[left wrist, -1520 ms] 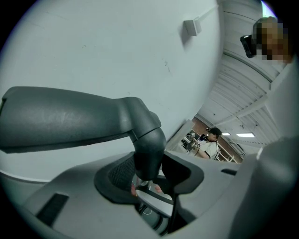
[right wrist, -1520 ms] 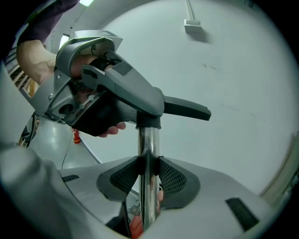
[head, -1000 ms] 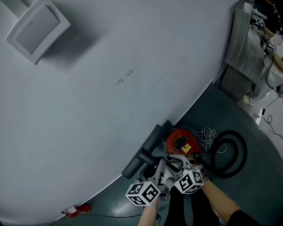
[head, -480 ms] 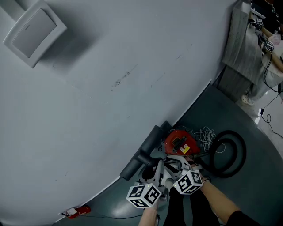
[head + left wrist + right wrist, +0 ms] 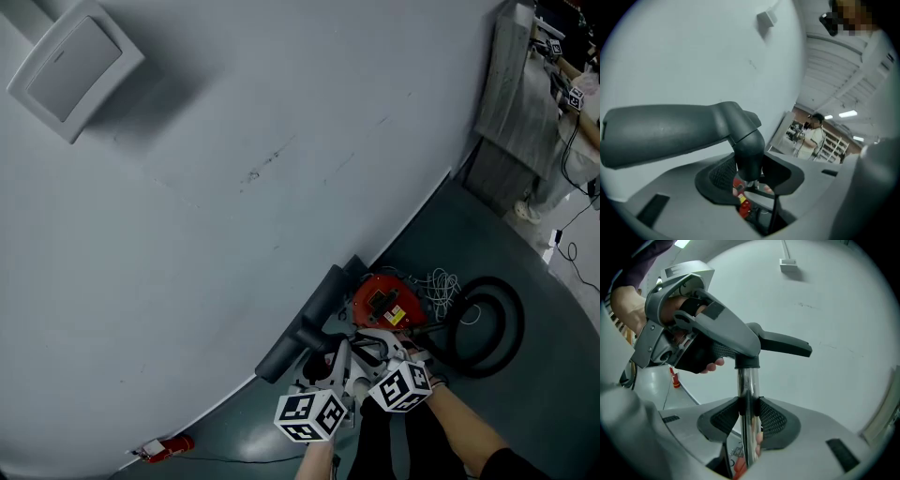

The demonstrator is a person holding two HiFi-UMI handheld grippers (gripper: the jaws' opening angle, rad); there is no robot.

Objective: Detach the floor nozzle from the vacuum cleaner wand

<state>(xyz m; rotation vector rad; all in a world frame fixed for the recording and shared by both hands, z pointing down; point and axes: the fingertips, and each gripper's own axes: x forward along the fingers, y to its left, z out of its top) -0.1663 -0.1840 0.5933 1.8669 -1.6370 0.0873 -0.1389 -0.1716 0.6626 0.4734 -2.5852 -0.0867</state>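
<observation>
The left claw [image 5: 750, 173] clamps the stiff plastic floor nozzle [image 5: 665, 133] at its neck while the right claw [image 5: 747, 420] grips the chrome wand [image 5: 746, 385], which looks rigid but slippery.

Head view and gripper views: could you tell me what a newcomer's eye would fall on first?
The grey floor nozzle fills the left gripper view, its dark neck clamped by the left gripper. In the right gripper view the right gripper pinches the shiny wand below it. The red vacuum cleaner sits low in the head view.
</observation>
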